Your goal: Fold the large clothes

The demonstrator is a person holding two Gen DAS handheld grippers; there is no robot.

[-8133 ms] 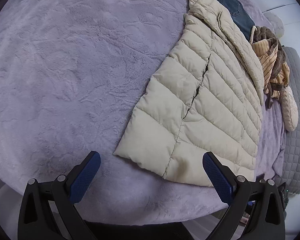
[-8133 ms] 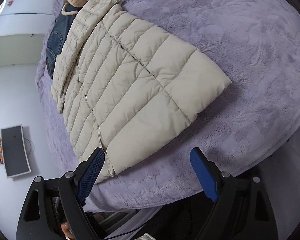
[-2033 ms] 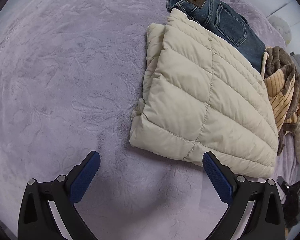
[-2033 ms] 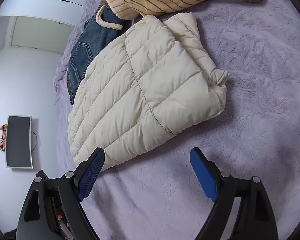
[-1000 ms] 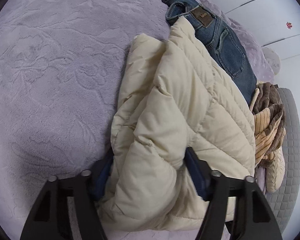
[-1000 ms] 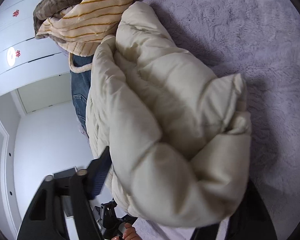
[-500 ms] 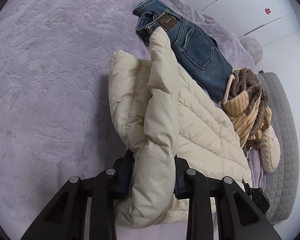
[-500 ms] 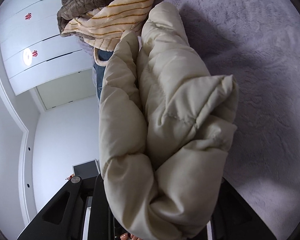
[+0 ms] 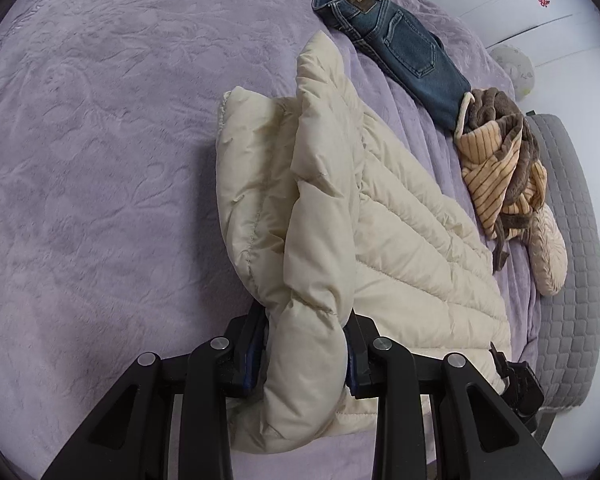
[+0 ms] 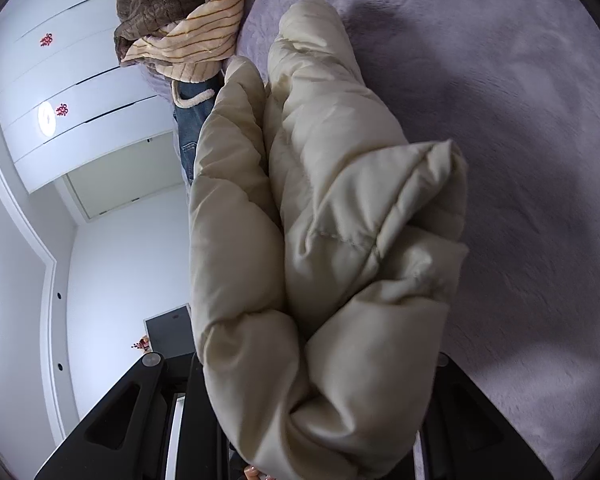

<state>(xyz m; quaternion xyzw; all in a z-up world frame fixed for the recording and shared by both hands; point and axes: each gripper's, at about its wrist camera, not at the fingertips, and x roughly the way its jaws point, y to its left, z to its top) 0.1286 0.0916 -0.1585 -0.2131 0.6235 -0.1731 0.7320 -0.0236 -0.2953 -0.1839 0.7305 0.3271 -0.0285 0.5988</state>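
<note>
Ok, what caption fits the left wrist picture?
Left claw pinching the folded cream puffer jacket on the purple blanket.

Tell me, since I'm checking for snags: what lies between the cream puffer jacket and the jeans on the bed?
Only bare purple bedspread separates the jacket from the jeans, seen in the left wrist view.

Puffer jacket (image 9: 400,240): cream, quilted in horizontal bands. Bedspread (image 9: 100,140): lilac plush, embossed floral pattern. Jeans (image 9: 400,44): dark blue denim, brown waist patch. Striped garment (image 9: 488,168): pale orange with thin brown stripes, brown fleece lining. Mattress edge (image 9: 572,240): grey, square-quilted. Grippers: black frames, blue pads (image 9: 254,354). Wardrobe (image 10: 60,80): white, small red decals.
</note>
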